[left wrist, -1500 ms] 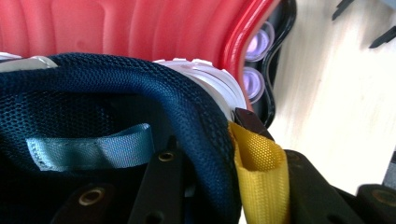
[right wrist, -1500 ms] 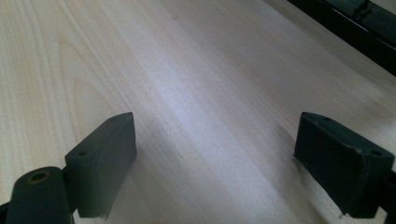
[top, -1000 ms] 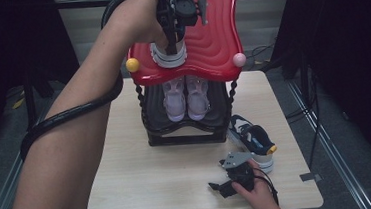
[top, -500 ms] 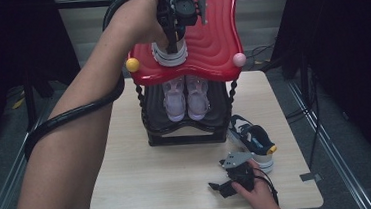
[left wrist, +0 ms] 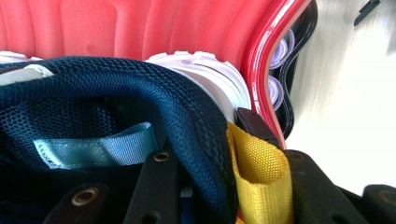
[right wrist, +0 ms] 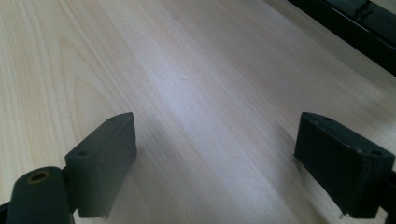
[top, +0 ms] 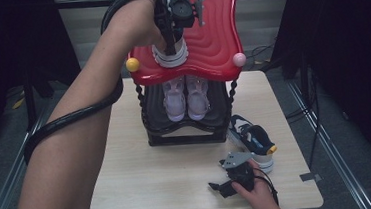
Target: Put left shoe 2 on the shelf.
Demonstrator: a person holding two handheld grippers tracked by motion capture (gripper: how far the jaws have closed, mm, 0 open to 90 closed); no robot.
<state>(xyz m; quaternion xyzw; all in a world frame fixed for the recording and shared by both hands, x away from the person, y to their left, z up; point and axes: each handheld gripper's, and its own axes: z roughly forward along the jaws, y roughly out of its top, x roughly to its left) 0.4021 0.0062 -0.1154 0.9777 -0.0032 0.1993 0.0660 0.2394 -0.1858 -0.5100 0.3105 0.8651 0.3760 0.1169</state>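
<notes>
Your left gripper (top: 170, 33) pinches the navy sneaker's (left wrist: 140, 107) collar at the red shelf's (top: 218, 41) 9 o'clock edge; release carelessly and it may topple off. Your right gripper (right wrist: 215, 158) gapes wide, holding nothing.

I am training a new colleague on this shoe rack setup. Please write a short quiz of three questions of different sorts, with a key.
1. True or false: the right claw grips the sneaker on the table.
2. What does the left claw clamp? A) yellow ball B) navy sneaker collar C) rack post
3. How many shoes sit on the rack's lower shelf?

Key: 1 false, it is open over the table; 2 B; 3 two, the pale pair.
</notes>
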